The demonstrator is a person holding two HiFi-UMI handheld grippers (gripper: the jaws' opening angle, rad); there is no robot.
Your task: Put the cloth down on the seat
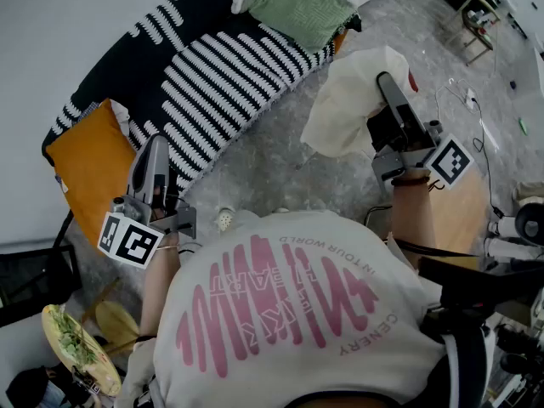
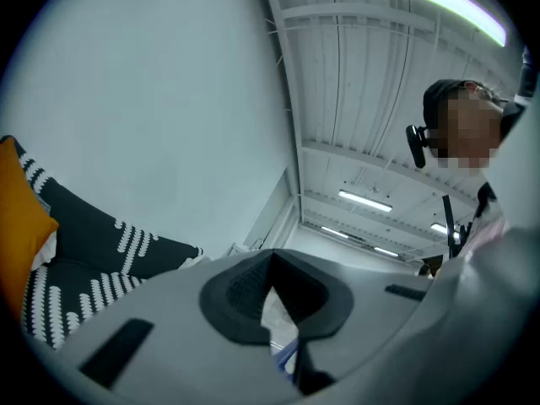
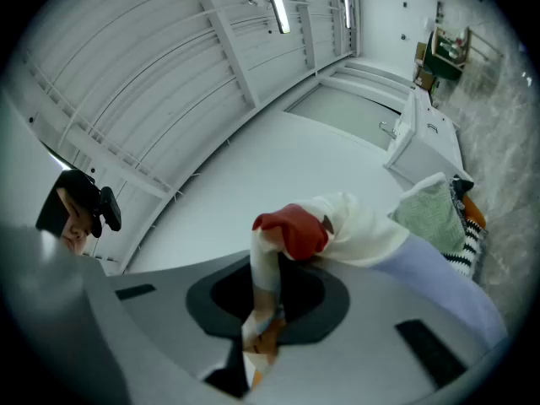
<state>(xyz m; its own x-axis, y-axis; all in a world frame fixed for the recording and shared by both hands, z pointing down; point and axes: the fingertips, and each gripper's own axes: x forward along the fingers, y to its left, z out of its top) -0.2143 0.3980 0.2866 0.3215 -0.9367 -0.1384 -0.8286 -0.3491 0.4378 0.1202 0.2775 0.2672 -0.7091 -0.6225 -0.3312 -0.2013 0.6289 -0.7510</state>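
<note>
Only right gripper view shows tool (image 3: pixel 266 310) pinching cloth (image 3: pixel 359 226).

Cloth (image 1: pixel 348 100), middle right: lower edge hidden behind right gripper (image 1: pixel 384 80). Seat (image 1: pixel 221 83): left end under orange cushion (image 1: pixel 89 164), far end under green cushion (image 1: pixel 302 5). Plate (image 1: pixel 49 325), lower left: cut by frame edge; contents possibly greens. Clutter (image 1: pixel 476 19), upper right: too small to tell.

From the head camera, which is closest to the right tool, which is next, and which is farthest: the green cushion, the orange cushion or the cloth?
1. Cloth: pinched in the right tool itself.
2. Green cushion: at the top end of the striped seat, up and left of the tool.
3. Orange cushion: at the seat's other end, far left in the picture.
</note>
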